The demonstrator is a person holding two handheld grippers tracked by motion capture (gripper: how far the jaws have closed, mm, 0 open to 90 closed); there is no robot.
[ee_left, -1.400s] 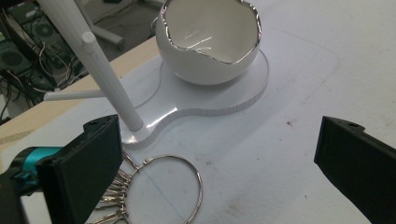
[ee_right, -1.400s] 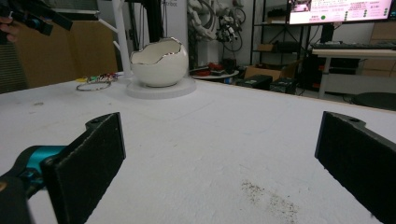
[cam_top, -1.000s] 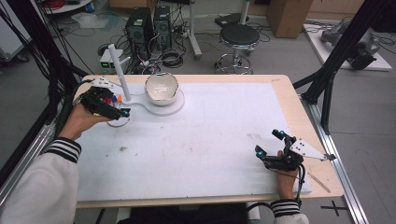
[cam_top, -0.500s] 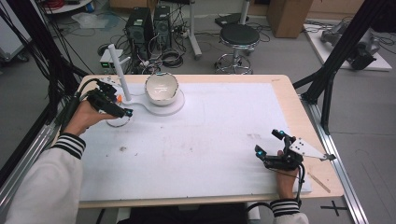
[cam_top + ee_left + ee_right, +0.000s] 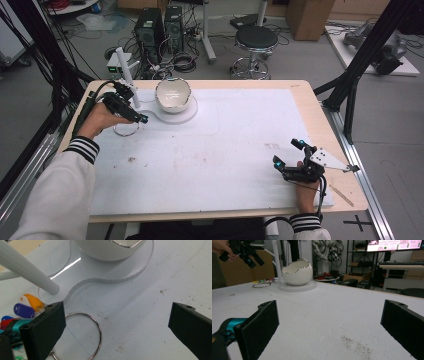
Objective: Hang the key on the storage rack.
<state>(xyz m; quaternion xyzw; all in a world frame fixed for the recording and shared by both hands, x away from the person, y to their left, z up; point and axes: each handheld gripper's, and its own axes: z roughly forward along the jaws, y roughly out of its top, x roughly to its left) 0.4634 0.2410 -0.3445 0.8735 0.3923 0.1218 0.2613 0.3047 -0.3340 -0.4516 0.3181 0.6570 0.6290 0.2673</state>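
Observation:
A metal key ring (image 5: 83, 337) with coloured key tags (image 5: 25, 307) lies on the white mat at the far left, beside a white post (image 5: 27, 270). My left gripper (image 5: 136, 111) hovers over the ring (image 5: 126, 129), open, with nothing between its jaws. A white egg-shaped bowl (image 5: 172, 95) with a silver rim stands on a white acrylic base (image 5: 184, 116) just right of it. My right gripper (image 5: 286, 152) is open and empty low over the mat near the front right. From there the bowl (image 5: 297, 271), the ring (image 5: 260, 285) and the left gripper (image 5: 247, 251) show far off.
The white mat (image 5: 235, 135) covers most of the wooden table (image 5: 330, 135). The post (image 5: 127, 75) rises from the acrylic base at the back left. A stool (image 5: 255, 40), computers and cables stand on the floor beyond the table.
My left gripper has drifted slightly right, toward the bowl, staying open above the ring. The right gripper has not moved.

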